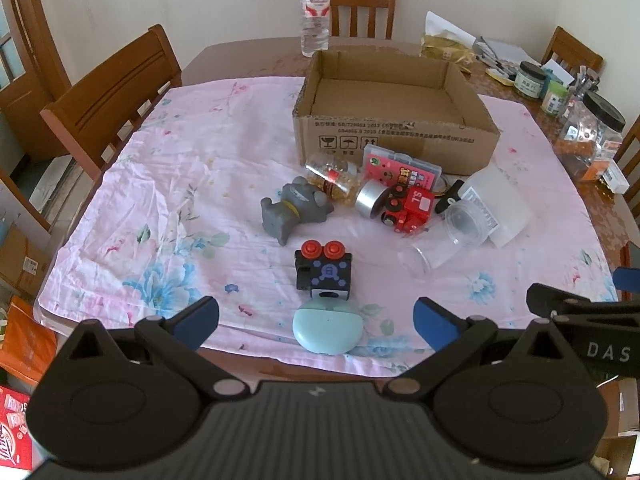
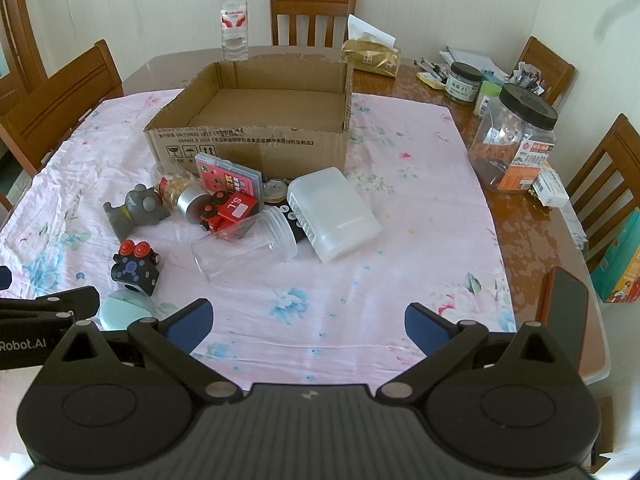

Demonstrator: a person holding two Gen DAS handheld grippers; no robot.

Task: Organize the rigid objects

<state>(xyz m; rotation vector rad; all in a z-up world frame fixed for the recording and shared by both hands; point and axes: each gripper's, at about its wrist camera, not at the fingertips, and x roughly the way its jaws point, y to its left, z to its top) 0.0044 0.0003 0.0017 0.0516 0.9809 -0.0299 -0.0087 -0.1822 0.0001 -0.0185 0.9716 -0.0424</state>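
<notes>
An open cardboard box (image 1: 396,136) (image 2: 256,140) stands on the pink cloth; its inside looks bare. In front of it lie a grey toy (image 1: 294,208) (image 2: 138,208), a pill bottle (image 1: 334,178), a pink case (image 1: 404,166) (image 2: 230,174), a red toy truck (image 1: 408,208) (image 2: 228,214), a clear jar (image 1: 448,236) (image 2: 244,250) and a white plastic box (image 1: 498,206) (image 2: 334,214). A black cube with red knobs (image 1: 324,270) (image 2: 136,268) and a pale blue case (image 1: 327,330) (image 2: 124,310) lie nearest. My left gripper (image 1: 316,320) is open just short of the blue case. My right gripper (image 2: 308,322) is open over bare cloth.
A water bottle (image 1: 315,12) (image 2: 235,24) stands behind the box. Jars, pens and a tissue pack (image 2: 370,58) crowd the table's right side, with a big black-lidded jar (image 2: 514,140). A phone (image 2: 566,316) lies at the right edge. Wooden chairs (image 1: 116,92) surround the table.
</notes>
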